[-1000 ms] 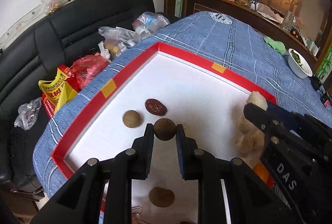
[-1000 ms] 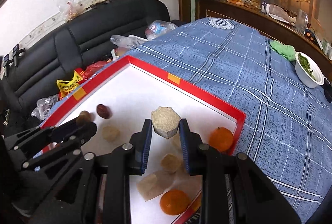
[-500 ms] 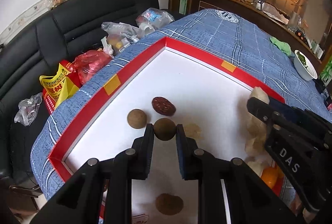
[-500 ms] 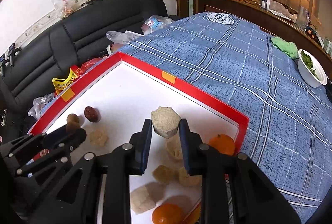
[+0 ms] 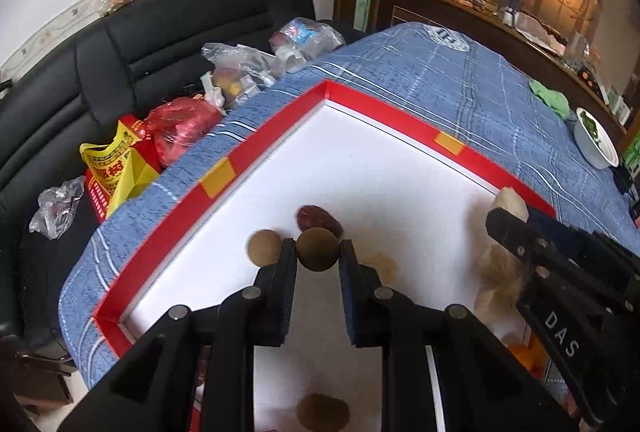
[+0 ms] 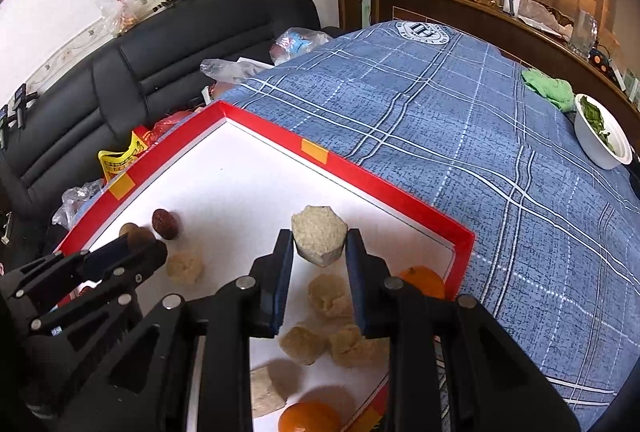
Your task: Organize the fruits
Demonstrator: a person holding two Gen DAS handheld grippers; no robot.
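Observation:
My left gripper (image 5: 318, 252) is shut on a round brown fruit (image 5: 317, 249), held over the white floor of the red-rimmed tray (image 5: 256, 156). Just beyond it lie a dark red date (image 5: 318, 218) and a second brown ball (image 5: 264, 247). My right gripper (image 6: 320, 246) is shut on a pale hexagonal rice cake (image 6: 319, 234) above the tray's right side (image 6: 400, 198). Under it sit several beige lumps (image 6: 329, 294) and two oranges (image 6: 424, 282). The left gripper's black fingers (image 6: 132, 256) show at the left of the right wrist view.
The tray rests on a blue plaid cloth (image 6: 460, 120). A white bowl of greens (image 6: 600, 140) and a green rag (image 6: 548, 88) stand far right. A black sofa (image 5: 140, 44) with plastic bags (image 5: 176, 128) lies beyond the table's left edge.
Both grippers keep their grips. The left gripper with the brown fruit has edged closer to the date and the other brown ball; the right view has drifted slightly.

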